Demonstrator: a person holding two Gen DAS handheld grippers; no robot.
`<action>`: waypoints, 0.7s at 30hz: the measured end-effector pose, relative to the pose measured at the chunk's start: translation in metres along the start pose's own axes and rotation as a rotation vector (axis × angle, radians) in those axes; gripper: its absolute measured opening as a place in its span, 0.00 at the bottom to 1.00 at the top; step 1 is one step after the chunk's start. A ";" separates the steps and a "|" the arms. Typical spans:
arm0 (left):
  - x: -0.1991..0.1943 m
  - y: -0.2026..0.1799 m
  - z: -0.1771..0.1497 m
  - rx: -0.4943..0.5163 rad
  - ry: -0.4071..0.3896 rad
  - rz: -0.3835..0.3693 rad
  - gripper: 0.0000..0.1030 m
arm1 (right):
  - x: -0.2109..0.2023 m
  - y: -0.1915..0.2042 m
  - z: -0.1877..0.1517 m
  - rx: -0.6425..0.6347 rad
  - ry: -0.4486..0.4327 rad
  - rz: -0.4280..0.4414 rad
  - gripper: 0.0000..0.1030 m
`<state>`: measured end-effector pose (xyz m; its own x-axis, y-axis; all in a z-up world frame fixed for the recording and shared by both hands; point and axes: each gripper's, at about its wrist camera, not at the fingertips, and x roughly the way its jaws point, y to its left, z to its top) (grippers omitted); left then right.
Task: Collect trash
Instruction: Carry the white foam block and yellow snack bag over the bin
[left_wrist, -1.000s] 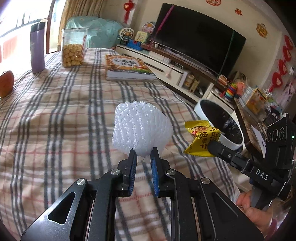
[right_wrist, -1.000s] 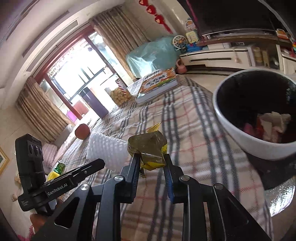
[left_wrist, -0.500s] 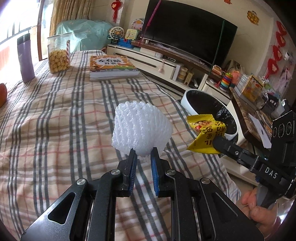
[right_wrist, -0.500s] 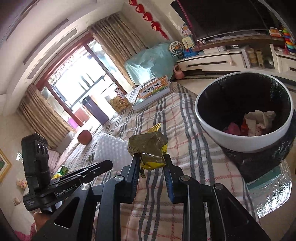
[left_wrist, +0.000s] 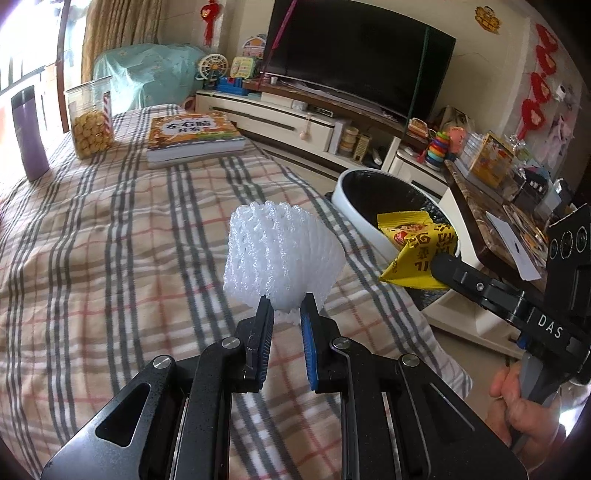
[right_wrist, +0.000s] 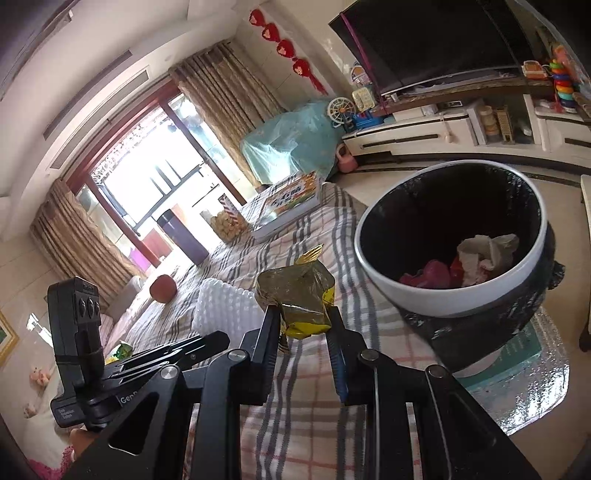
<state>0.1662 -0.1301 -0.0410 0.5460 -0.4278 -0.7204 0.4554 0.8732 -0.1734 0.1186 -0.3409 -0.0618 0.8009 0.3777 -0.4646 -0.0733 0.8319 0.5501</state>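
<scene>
White bin rim (right_wrist: 436, 308) seemingly beside wrapper (right_wrist: 295, 301)

White foam net (left_wrist: 280, 254), glossy wrapper (left_wrist: 417, 251)

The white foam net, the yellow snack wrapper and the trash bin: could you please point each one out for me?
white foam net (left_wrist: 280, 254), left wrist view, middle of its mesh.
yellow snack wrapper (left_wrist: 417, 251), left wrist view, printed face.
trash bin (right_wrist: 436, 302), right wrist view, white outer wall.
</scene>
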 end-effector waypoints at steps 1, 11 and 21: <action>0.001 -0.003 0.001 0.007 0.000 -0.003 0.14 | -0.002 -0.001 0.001 -0.001 -0.004 -0.004 0.25; 0.006 -0.021 0.010 0.035 0.001 -0.037 0.14 | -0.015 -0.010 0.012 0.003 -0.038 -0.036 0.25; 0.014 -0.042 0.026 0.067 -0.005 -0.081 0.14 | -0.029 -0.027 0.025 0.012 -0.072 -0.084 0.25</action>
<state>0.1733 -0.1794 -0.0261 0.5085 -0.4978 -0.7026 0.5446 0.8179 -0.1854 0.1120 -0.3840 -0.0460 0.8444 0.2761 -0.4591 0.0030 0.8545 0.5195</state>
